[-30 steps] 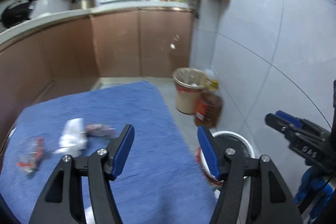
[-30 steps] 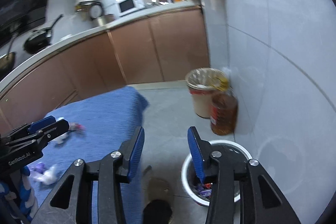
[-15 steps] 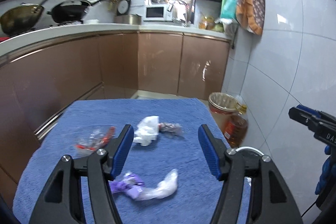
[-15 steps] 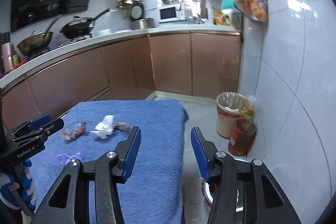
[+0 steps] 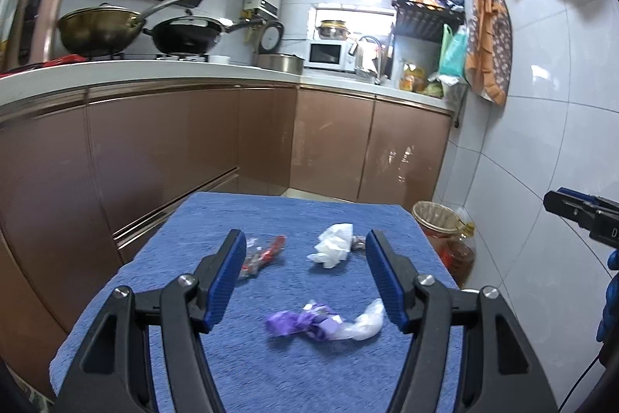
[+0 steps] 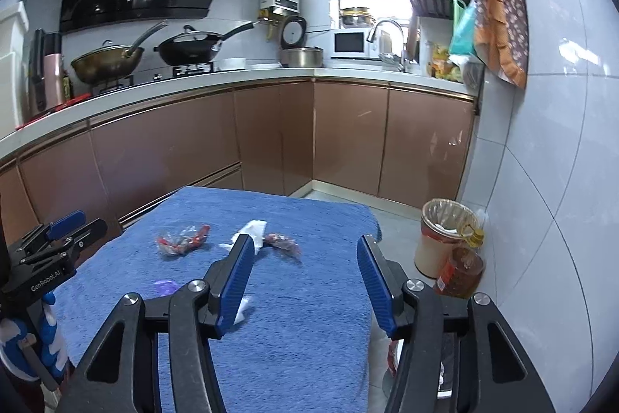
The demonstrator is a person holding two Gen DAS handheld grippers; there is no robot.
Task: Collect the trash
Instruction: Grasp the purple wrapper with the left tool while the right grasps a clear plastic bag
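Note:
Several bits of trash lie on a blue towel-covered table (image 5: 271,366): a purple and clear wrapper (image 5: 321,323), a crumpled white tissue (image 5: 332,244), a red and clear wrapper (image 5: 261,252) and a small dark wrapper (image 6: 281,242). My left gripper (image 5: 305,275) is open and empty above the near part of the table. My right gripper (image 6: 305,281) is open and empty over the table's right side. The tissue (image 6: 251,229) and red wrapper (image 6: 182,239) also show in the right wrist view. The purple wrapper (image 6: 165,285) is mostly hidden there.
A lined trash bin (image 6: 445,239) and an oil bottle (image 6: 462,268) stand on the floor by the tiled right wall. A white bucket (image 6: 445,374) shows below the right gripper. Brown cabinets (image 5: 193,149) and a counter with woks run behind the table.
Both grippers have tilted up and swung left from the floor bucket toward the table. The table's trash now lies ahead of both. Both stay open.

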